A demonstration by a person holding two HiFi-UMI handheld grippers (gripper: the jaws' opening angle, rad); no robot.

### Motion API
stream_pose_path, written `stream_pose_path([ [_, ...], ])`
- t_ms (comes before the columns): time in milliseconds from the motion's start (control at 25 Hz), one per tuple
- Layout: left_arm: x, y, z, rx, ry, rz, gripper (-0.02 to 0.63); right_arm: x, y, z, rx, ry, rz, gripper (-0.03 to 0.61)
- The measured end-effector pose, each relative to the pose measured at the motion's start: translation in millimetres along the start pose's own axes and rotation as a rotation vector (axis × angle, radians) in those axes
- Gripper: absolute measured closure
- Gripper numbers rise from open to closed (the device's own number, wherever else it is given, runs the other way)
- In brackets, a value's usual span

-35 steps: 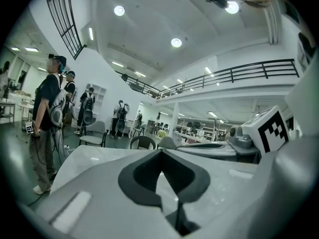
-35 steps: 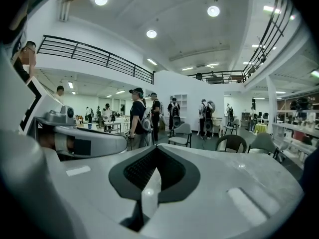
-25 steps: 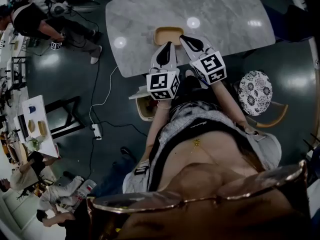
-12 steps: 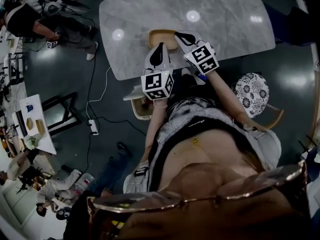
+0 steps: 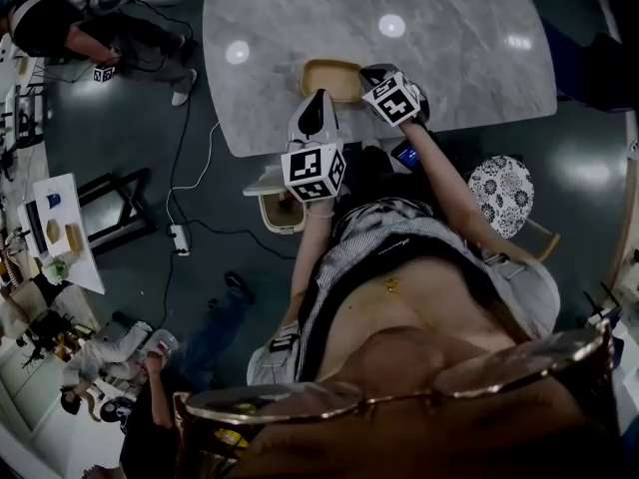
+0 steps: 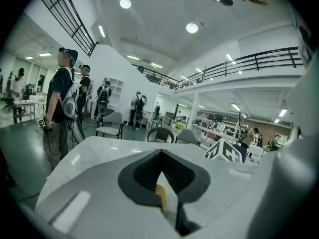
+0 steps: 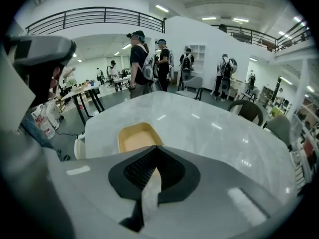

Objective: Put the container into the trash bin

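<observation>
Tan container [image 5: 334, 76], apparently empty, on the marble tabletop [image 5: 459, 38]. My right hand-held gripper [image 5: 375, 72] is just beside it and my left hand-held gripper [image 5: 321, 100] near. Both are closed and hold nothing.

The head camera looks steeply down from high over the pale grey marble desk [image 5: 449, 28]. The camera on the left tongs [image 5: 322, 96] faces almost level across it; that on the right tongs [image 5: 371, 70] tilts down, close over it.
</observation>
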State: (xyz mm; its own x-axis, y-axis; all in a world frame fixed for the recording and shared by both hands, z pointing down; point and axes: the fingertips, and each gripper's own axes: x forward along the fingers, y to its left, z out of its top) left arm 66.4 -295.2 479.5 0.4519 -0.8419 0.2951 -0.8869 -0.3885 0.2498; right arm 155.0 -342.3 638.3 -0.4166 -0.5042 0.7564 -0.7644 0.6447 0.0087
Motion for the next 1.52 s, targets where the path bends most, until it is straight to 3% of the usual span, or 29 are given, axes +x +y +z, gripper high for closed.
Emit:
stream_pose_path([
  [480, 6, 19, -20, -0.054, 0.047, 0.035, 0.613, 45, -14, -50, 0.098, 0.167, -0.038, 0.546],
  [720, -2, 29, -25, -0.08, 0.051, 0.074, 0.612, 56, -15, -61, 0.257, 0.213, -0.014, 0.412],
  [840, -6, 33, -28, -0.095, 0.052, 0.094, 0.613, 69, -19, -61, 0.276, 0.214, -0.012, 0.407],
  [960, -10, 37, -29, -0.104, 0.049, 0.116, 0.612, 81, -21, -68, 0.283, 0.258, -0.022, 0.416],
  [1080, -15, 40, -29, -0.11, 0.042, 0.134, 0.612, 81, -32, -75, 0.264, 0.312, -0.091, 0.486],
  [1160, -19, 42, -29, -0.113, 0.038, 0.144, 0.612, 78, -38, -75, 0.242, 0.333, -0.124, 0.496],
  [1520, -20, 42, -35, -0.136, 0.053, 0.16, 0.612, 78, -38, -72, 0.173, 0.355, -0.103, 0.538],
])
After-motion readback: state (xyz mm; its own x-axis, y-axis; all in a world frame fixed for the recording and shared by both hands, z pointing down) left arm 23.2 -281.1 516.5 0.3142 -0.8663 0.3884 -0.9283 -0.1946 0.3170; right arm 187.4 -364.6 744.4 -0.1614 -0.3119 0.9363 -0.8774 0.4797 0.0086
